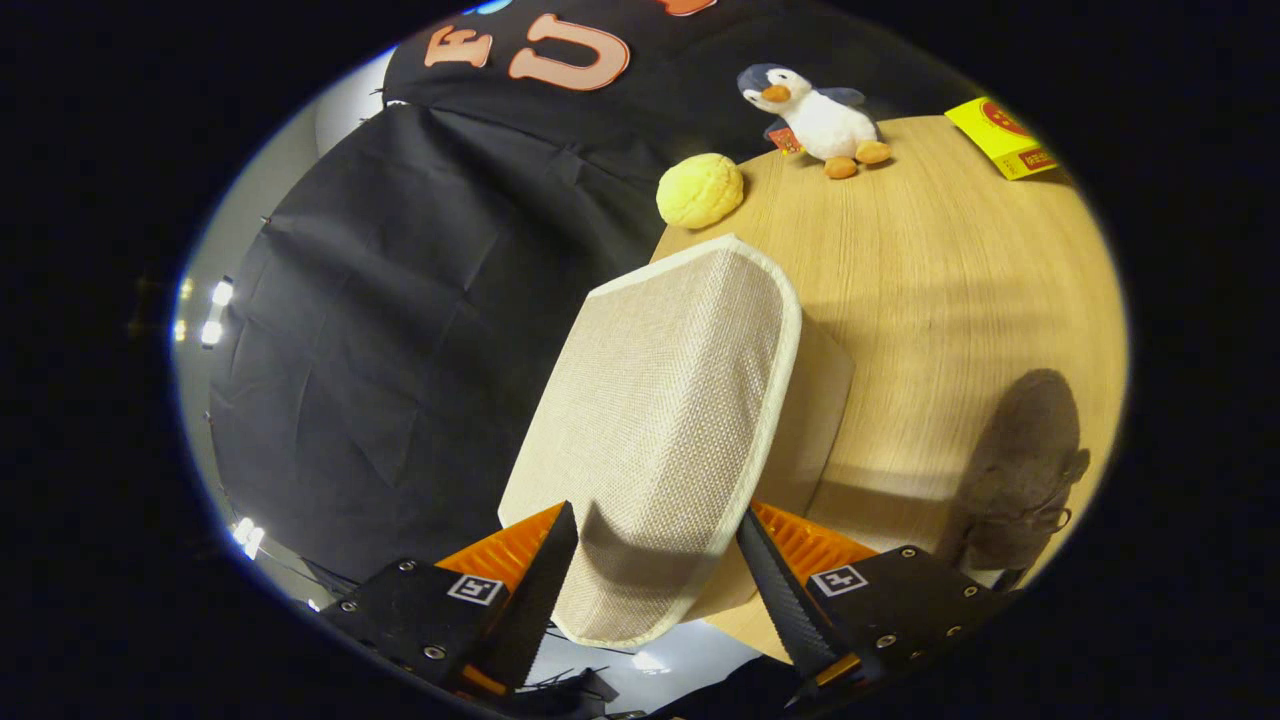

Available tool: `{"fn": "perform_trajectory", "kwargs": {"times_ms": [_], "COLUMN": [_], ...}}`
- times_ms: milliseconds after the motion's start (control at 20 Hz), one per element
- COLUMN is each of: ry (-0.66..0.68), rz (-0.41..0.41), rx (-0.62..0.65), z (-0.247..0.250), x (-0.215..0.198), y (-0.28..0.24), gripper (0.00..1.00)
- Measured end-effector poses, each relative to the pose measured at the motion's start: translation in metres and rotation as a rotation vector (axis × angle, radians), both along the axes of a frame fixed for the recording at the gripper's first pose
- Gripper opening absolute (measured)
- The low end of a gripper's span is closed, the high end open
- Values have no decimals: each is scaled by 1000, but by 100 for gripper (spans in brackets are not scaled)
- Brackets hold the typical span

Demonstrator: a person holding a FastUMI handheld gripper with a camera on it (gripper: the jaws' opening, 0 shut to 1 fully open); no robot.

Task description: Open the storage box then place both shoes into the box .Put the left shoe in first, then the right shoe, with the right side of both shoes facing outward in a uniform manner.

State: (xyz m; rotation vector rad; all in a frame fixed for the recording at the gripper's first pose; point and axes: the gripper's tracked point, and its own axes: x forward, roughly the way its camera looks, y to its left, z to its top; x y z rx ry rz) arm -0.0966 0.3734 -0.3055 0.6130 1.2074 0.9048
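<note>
The storage box's beige woven lid (670, 400) with a pale trim is lifted and tilted up, running from between my fingers away toward the table. My gripper (655, 512) is shut on the lid's near edge, one finger pressing each side. The tan box body (825, 400) shows just under and right of the lid. One grey shoe (1025, 465) with laces lies on the wooden table (940, 270), to the right of the box and beyond my right finger.
At the table's far side sit a yellow bun-shaped toy (700, 190), a plush penguin (815, 118) and a yellow carton (1000, 137). Black cloth hangs left of the table's edge.
</note>
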Motion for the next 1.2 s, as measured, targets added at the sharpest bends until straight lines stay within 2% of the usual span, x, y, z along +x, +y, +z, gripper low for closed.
{"fn": "perform_trajectory", "kwargs": {"times_ms": [250, 350, 500, 650, 750, 900, 1100, 1200], "ry": [65, 83, 91, 84, 49, -36, -92, -124], "rz": [-3, -16, -42, -49, -63, -111, -128, -124], "rx": [48, 79, 182, 253, 278, 264, 220, 212], "z": [1, 9, 43, 79, 100, 129, 157, 174], "x": [-8, -5, -4, -12, -9, 2, 11, 11], "y": [5, 1, -2, -5, -2, 6, 30, 46], "gripper": [93, 89, 77, 71, 62, 35, 19, 15]}}
